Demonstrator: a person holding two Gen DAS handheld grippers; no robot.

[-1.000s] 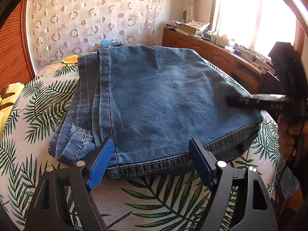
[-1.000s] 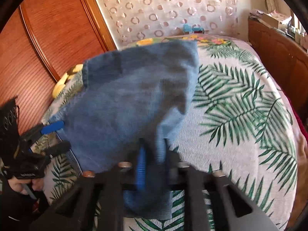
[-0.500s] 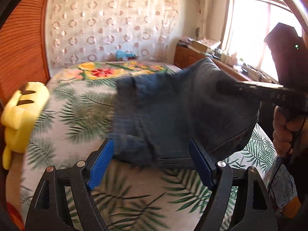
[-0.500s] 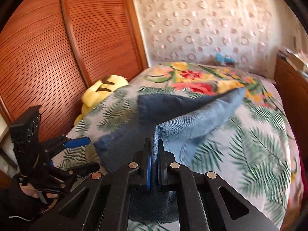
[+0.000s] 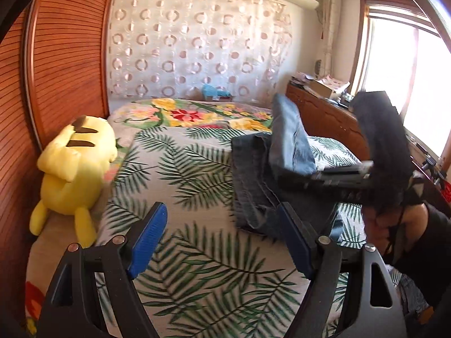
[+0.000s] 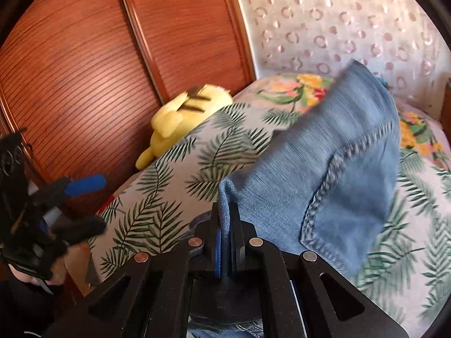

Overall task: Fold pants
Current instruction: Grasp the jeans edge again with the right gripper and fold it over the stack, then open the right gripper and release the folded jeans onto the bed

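1. On the bed, far left against the wooden wardrobe: a yellow plush, well apart from the jeans. Not in play.
2. Right of the plush: left gripper, jaws wide, nothing between them. It hangs over bare leaf-print cover, short of the jeans. From the right wrist cam it sits off the bed's edge, also wide.
3. Right of that: jeans, partly lifted. Lower layers lie bunched on the cover, and one flap stands up above them.
4. Furthest right of the plush: right gripper, jaws narrow, clamped on a thin denim edge. Pocket stitching hangs just beyond the pinch.
5. Risk, single-point hold: all lifted weight hangs from one thin pinch. Denim is heavy, so a fast swing could pull the edge out of the jaws.
6. Risk, folded stack coming apart: the layers on the bed look loose. Dragging from one corner would likely skew or unroll them.
7. Risk, the free left gripper: closing on the wrong layer would trap a crease. Both views are motion-blurred, so exact layer order can't be read.
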